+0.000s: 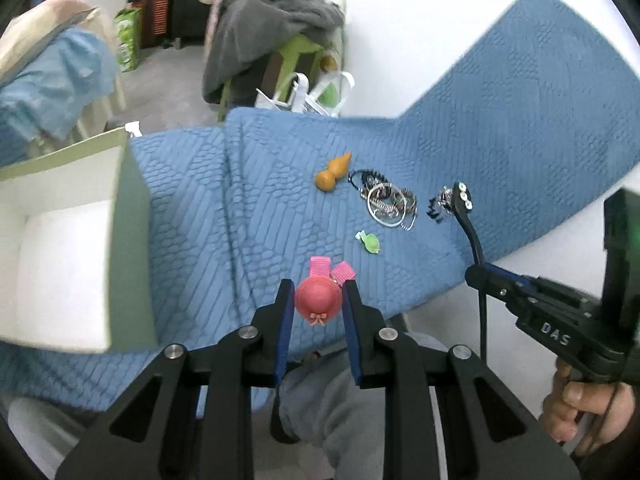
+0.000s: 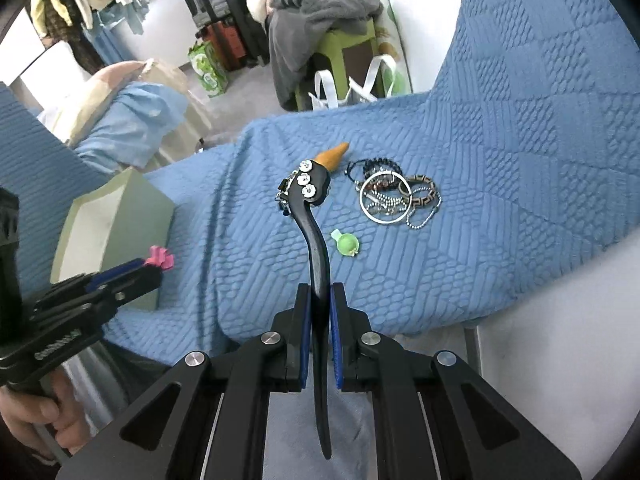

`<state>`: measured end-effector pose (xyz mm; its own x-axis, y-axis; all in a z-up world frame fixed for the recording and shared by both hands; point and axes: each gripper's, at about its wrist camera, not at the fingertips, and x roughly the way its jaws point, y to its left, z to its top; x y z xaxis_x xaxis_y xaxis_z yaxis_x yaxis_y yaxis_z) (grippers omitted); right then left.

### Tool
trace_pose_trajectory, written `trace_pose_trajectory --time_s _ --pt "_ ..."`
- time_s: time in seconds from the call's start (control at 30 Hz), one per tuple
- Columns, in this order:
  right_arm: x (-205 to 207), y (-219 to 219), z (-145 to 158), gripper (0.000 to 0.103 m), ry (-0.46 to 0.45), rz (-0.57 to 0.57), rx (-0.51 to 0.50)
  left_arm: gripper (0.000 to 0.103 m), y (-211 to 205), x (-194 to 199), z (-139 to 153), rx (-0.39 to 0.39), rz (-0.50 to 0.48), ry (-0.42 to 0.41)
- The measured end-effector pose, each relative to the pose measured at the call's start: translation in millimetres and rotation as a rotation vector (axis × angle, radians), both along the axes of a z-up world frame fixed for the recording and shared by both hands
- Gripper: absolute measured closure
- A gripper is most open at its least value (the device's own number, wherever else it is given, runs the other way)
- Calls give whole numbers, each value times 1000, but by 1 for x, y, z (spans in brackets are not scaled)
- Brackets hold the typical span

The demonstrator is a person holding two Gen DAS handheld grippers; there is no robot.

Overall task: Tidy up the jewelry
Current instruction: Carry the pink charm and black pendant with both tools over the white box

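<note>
My left gripper [image 1: 318, 286] is shut on a pink hat-shaped hair clip [image 1: 319, 295] and holds it above the blue quilt [image 1: 500, 112]. My right gripper [image 2: 319, 290] is shut on a black hair clip with three white flowers [image 2: 310, 196], lifted over the quilt; this clip also shows in the left wrist view [image 1: 466, 216]. A pile of bracelets and rings [image 2: 394, 196] lies on the quilt, with a green clip [image 2: 346, 243] and an orange gourd charm [image 1: 332, 172] beside it. An open green box [image 1: 72, 240] stands at the left.
The quilt's front edge drops off below the grippers. Beyond the far edge are a green stool draped with grey clothes [image 1: 272, 28], white bags [image 2: 352, 84] and a chair with blue cloth [image 2: 132, 120].
</note>
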<state>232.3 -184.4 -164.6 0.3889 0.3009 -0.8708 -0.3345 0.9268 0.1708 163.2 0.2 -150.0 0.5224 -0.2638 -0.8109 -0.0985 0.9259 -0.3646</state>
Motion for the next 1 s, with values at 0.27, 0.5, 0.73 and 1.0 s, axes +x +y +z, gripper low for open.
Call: trace_pose_trajectory --time_s 0.27,0.5,0.73,1.0 --pt "-20 23 42 97 -61 36 39 78 38 -28 52 17 54 -84" --pt "-22 70 87 97 -138 105 84 78 68 -37 96 64 82 -173" --pt "-19 127 126 97 -205 168 137 78 115 -47 125 94 158 -231" --pt "-20 190 138 97 -217 234 164 78 167 -57 130 135 224 -234"
